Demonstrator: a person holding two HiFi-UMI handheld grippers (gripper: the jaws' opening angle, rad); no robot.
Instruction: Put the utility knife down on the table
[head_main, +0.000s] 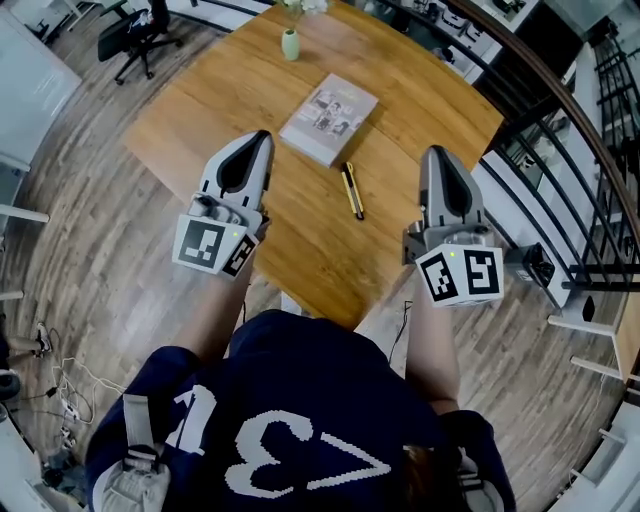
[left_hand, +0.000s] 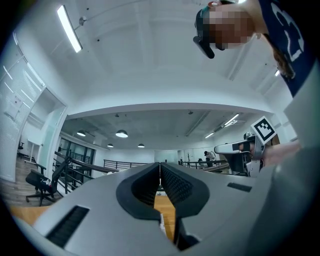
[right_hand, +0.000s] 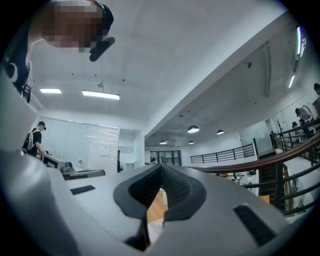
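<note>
The utility knife (head_main: 352, 190) lies flat on the worktop (head_main: 200, 110), below and between my two grippers, its long axis running away from me, much as the jaws point. My left gripper (head_main: 262, 135) has its jaws clenched on nothing; my right gripper (head_main: 432, 150) is the same, pressed together and empty, and by my reckoning a touch nearer the knife. I count one knife, one book (head_main: 328, 118), one small vase (head_main: 290, 44) and two grippers.

Table (head_main: 310, 240) smooth wood; book (head_main: 328, 117) matt paper; left gripper (head_main: 262, 137), right gripper (head_main: 436, 152) matt grey plastic.
</note>
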